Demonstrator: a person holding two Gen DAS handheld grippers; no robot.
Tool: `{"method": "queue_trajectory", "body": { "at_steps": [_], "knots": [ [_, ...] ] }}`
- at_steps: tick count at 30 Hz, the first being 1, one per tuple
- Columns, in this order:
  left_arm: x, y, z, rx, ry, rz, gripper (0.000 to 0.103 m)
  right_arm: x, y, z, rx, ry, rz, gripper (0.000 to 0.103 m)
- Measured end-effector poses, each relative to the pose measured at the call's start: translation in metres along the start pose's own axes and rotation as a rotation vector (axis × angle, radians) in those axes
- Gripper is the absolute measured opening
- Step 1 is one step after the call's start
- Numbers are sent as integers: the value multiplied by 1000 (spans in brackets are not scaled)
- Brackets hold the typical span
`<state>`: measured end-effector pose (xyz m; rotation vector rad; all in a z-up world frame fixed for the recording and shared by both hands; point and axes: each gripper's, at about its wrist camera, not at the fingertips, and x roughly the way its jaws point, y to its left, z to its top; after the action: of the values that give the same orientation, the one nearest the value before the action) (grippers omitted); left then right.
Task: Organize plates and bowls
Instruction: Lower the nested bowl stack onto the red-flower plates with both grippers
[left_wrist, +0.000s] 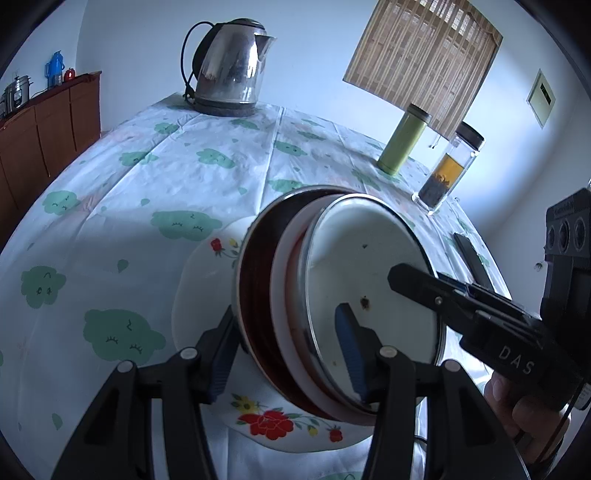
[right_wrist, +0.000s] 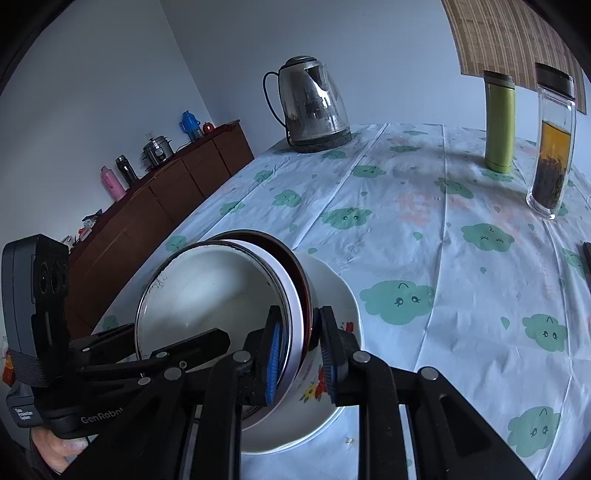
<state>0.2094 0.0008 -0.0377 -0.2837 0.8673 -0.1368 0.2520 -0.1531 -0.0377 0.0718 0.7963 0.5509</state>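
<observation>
Bowls (left_wrist: 332, 295) nested and tilted — left claw (left_wrist: 288, 354) and right claw (right_wrist: 301, 354) both clamped on their rims — above flowered plate (left_wrist: 207, 273).

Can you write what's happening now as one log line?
left gripper: shut on bowl stack | right gripper: shut on stack rim | stack: tilted over flowered plate

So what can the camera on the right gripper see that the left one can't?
Only the right wrist view shows the pink flask and the dark flask on the sideboard. Only the left wrist view shows the wall panel. Both show the nested bowls, tilted over the flowered plate and gripped by both hand-held grippers, the kettle, green bottle and tea jar.
</observation>
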Motion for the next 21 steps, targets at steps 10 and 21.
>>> {"method": "queue_trajectory", "body": {
  "at_steps": [10, 21],
  "knots": [
    [6, 2, 0, 1, -5, 2, 51, -2, 7, -3, -30, -36, -23, 22],
    [11, 3, 0, -3, -10, -25, 60, 5, -2, -3, 19, -38, 41, 29]
  ]
}}
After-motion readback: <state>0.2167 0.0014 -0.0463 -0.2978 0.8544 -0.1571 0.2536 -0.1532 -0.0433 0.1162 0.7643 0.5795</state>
